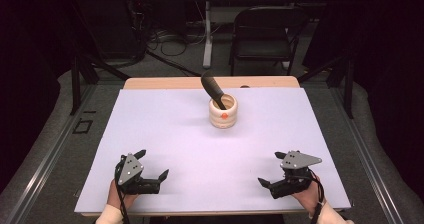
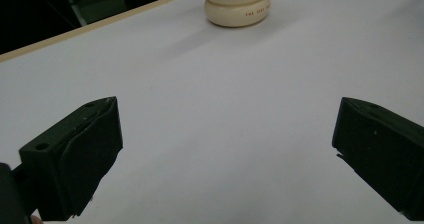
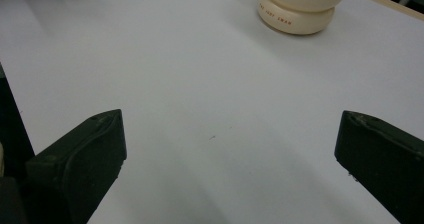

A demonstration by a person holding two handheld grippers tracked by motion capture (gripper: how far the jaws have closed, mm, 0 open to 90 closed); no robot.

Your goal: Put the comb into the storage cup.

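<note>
Both grippers, L (image 1: 154, 165) & R (image 1: 268, 169), fingers spread, empty; cream cup (image 1: 223, 113) w/ black utensil (image 1: 213, 89) inside.

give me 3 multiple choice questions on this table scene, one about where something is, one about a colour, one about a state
1. Where does the cream holder stand on the white table?
A. Between the two grippers at the near edge
B. Toward the far side, about midway across
C. At the far left corner

2. What colour is the small dot on the front of the holder?
A. Orange
B. Blue
C. Green

3. How do the jaws of the left gripper and the right gripper stand?
A. Both shut on the black tool
B. Left shut, right open
C. Both open and empty

Answers:
1. B, since the high view shows it well beyond both grippers, near the far edge and close to the middle.
2. A, the dot reads orange in the high view.
3. C, each gripper view shows its jaws wide apart over bare table, while the black tool leans in the holder.
</note>
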